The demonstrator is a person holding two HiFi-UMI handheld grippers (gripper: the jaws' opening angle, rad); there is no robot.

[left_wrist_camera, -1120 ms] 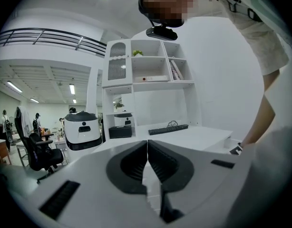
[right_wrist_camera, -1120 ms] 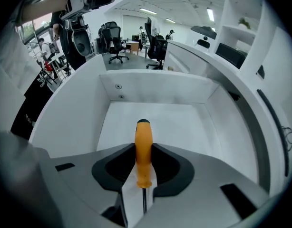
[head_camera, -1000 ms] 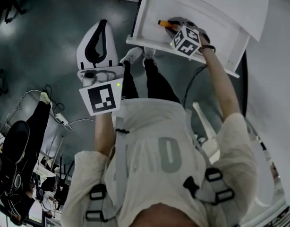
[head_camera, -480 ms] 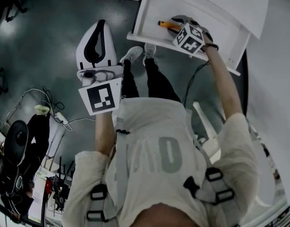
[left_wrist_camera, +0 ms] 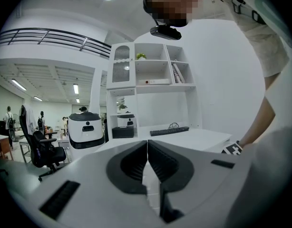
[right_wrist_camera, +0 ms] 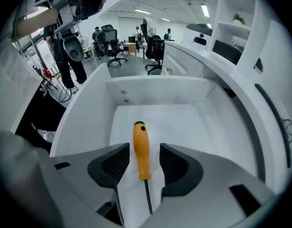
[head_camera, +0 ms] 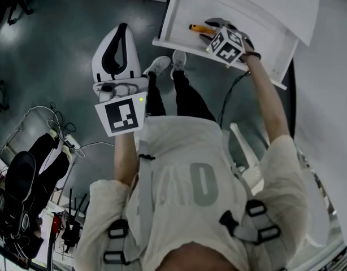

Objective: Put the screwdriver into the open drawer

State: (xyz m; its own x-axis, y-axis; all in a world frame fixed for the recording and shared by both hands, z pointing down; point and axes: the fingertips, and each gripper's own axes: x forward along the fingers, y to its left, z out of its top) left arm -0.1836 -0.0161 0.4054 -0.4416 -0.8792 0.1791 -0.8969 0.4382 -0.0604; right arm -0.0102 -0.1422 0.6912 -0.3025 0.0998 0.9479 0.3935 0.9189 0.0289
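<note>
"Two dark pads fill the bottom of the right gripper view. What is the right hand-held gripper (right_wrist_camera: 145, 161) doing with them?"

"Its jaws have just been opening and now stand wide apart. The screwdriver (right_wrist_camera: 141, 148) lies between them. Its orange handle points away and its thin metal shaft points back toward the camera. A clear strip of white shows on either side of the handle, so neither pad presses on it."

"So it is not being carried?"

"No. It appears to rest on the bottom of the open drawer (right_wrist_camera: 184, 120), lengthwise along the middle, with white side walls rising to left and right. In the head view the gripper points steeply down into the drawer, and the orange end of the handle shows just past its marker cube (head_camera: 227, 43)."

"What does that mean for the job?"

"In my judgement the placing is done, since the tool is inside and let go. What remains is to lift the gripper straight out without a jaw catching the handle and dragging it."

"And the other hand?"

"The left hand-held gripper (left_wrist_camera: 147, 161) is held out level, well apart from the drawer. Its jaws are closed together with nothing between them. Farther off beyond them, a white tabletop (left_wrist_camera: 198, 139) carries a keyboard (left_wrist_camera: 169, 131), with shelves (left_wrist_camera: 158, 72) behind it."
</note>
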